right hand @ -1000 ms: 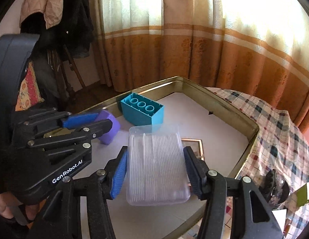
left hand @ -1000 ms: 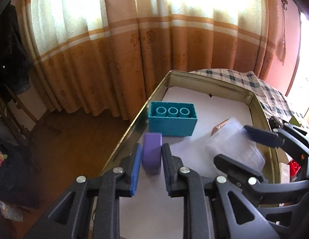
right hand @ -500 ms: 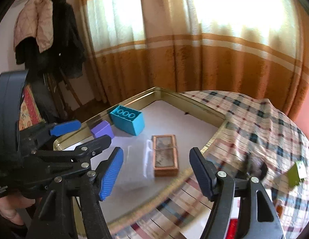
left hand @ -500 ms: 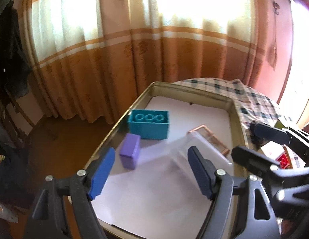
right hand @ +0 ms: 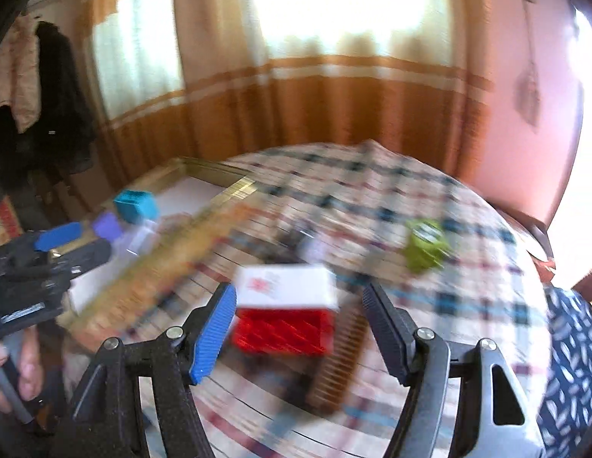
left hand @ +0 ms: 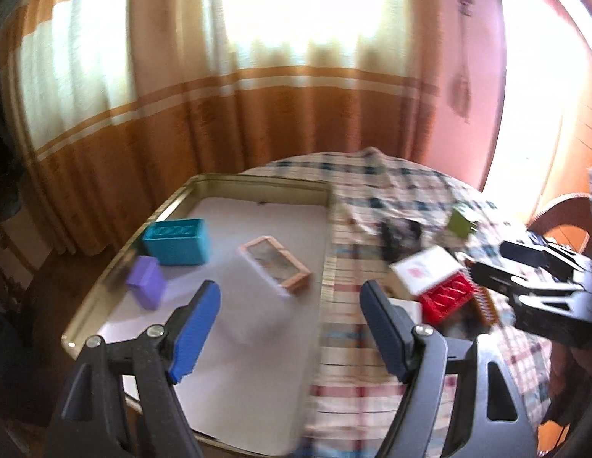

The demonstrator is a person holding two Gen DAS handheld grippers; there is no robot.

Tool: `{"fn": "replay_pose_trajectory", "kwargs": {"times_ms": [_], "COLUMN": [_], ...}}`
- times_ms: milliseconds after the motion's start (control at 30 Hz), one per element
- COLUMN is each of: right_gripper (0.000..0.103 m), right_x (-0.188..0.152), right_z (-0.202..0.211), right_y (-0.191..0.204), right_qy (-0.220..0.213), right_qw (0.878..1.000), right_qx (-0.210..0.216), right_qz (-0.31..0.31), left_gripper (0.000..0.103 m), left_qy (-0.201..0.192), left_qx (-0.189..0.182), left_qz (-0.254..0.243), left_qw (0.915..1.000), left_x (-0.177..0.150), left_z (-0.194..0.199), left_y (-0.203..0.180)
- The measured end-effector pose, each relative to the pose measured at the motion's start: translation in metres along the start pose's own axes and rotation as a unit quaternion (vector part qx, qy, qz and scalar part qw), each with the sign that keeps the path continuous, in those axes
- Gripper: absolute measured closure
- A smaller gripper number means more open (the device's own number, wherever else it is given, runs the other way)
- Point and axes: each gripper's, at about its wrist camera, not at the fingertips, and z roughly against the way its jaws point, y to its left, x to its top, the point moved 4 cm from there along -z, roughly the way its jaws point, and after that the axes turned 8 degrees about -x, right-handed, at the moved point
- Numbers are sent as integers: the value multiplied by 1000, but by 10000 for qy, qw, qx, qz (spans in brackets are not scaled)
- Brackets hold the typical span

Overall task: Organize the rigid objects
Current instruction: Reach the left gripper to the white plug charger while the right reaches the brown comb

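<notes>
A gold tray (left hand: 257, 181) with a white liner holds a teal brick (left hand: 177, 242), a purple block (left hand: 145, 282), a clear plastic box (left hand: 254, 297) and a wooden frame (left hand: 276, 263). My left gripper (left hand: 290, 294) hangs open above the tray's near right part, holding nothing. On the checked cloth to the right lie a white box (right hand: 284, 286) on a red box (right hand: 284, 330), a brown comb (right hand: 337, 358) and a green object (right hand: 425, 244). My right gripper (right hand: 297, 294) is open above the red and white boxes, not touching them. The right wrist view is blurred.
A round table with a checked cloth (left hand: 372, 343) carries the tray; a dark object (left hand: 400, 234) lies near the green one. Orange curtains (left hand: 257, 114) hang behind. Patterned clothing (right hand: 574, 362) shows at the right edge, a hand (right hand: 13, 374) at the left.
The left gripper let go of the purple block, the right gripper let go of the clear box; both opened, pulled back and swung right, the right one over to the cloth.
</notes>
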Motion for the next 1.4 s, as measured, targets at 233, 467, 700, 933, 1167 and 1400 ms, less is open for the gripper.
{"fn": "replay_pose_trajectory", "kwargs": {"times_ms": [233,467,700,933,1167,1400], "right_gripper": [32,38,47,54,64,64], "right_x": [-17,-26,-29,-27,-30,-30], "right_z": [-17,-26,-34,-38,-36,-36], "right_y": [-21,-14,-18,-21,-15,-15], "right_qy": [414,655,876,908,838,828], "right_qw": [9989,9978,9962,9954,9956,9959], "right_qx": [-211,-85,-30,-211,-190,-127], "right_qz": [-110,80,15,232,373,350], "left_gripper": [26,26,26,36,48,49], "left_qy": [141,334,482,767,1115,1125], "left_qx": [-358,-483,-641,-839,-934,-849], "left_qz": [-383,-504,-687,-821,-773,-623], "left_qw": [9985,9970,9944,9901,9863,9881], "left_x": [-9,-18,-24,-29,-30,-24], "left_z": [-9,-19,-25,-37,-56,-56], "left_y": [-44,-61,-73,-83,-85,-75]}}
